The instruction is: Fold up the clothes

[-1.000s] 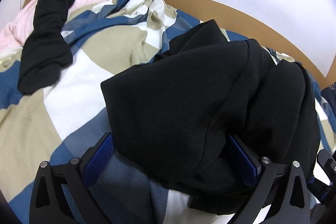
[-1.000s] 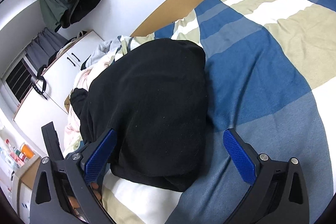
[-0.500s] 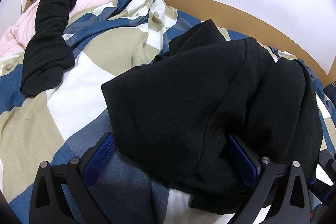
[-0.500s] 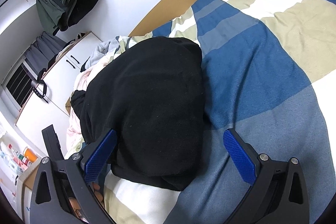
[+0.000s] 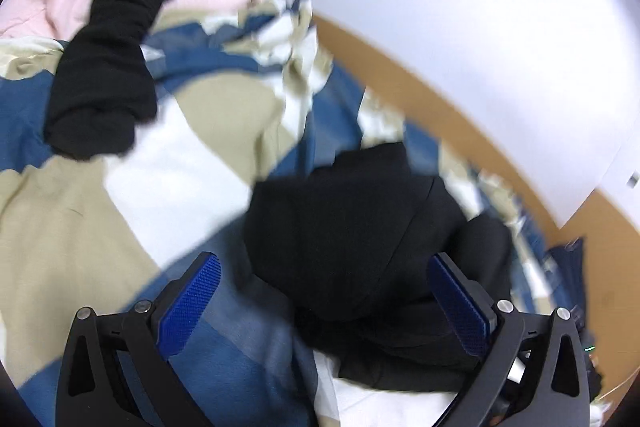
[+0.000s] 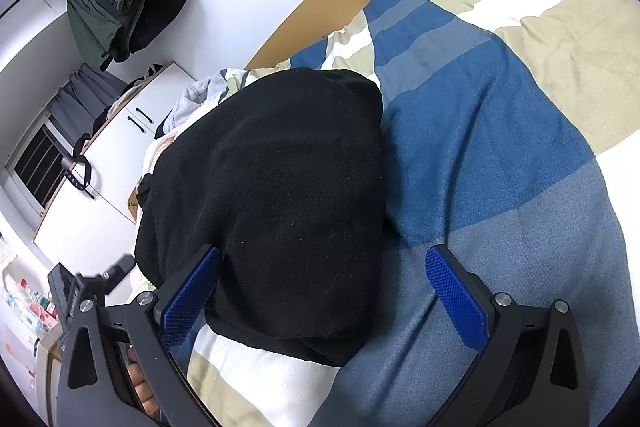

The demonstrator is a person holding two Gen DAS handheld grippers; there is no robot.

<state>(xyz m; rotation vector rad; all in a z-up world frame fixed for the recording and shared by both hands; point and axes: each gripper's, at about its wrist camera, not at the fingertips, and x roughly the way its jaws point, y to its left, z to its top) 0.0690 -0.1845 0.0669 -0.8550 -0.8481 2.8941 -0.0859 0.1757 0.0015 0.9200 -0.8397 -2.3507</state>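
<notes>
Both tongs stood wide with nothing between the pads. Left gripper (image 5: 324,301) had drawn back and tilted up since half a second earlier: the folded black fleece garment (image 5: 352,239) now lay farther ahead, and the view was motion-blurred. Right gripper (image 6: 324,293) had barely shifted, hovering at the bundle's near edge (image 6: 280,203). Garment rested compact on the blue, beige and white striped duvet (image 6: 500,147). Judged: release after a fold; a long black garment (image 5: 104,51) lay well apart at left.

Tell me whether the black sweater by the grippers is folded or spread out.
Folded. The black sweater sits as a compact, layered bundle on the checked duvet, with stacked edges at its near end and no sleeves trailing.
</notes>
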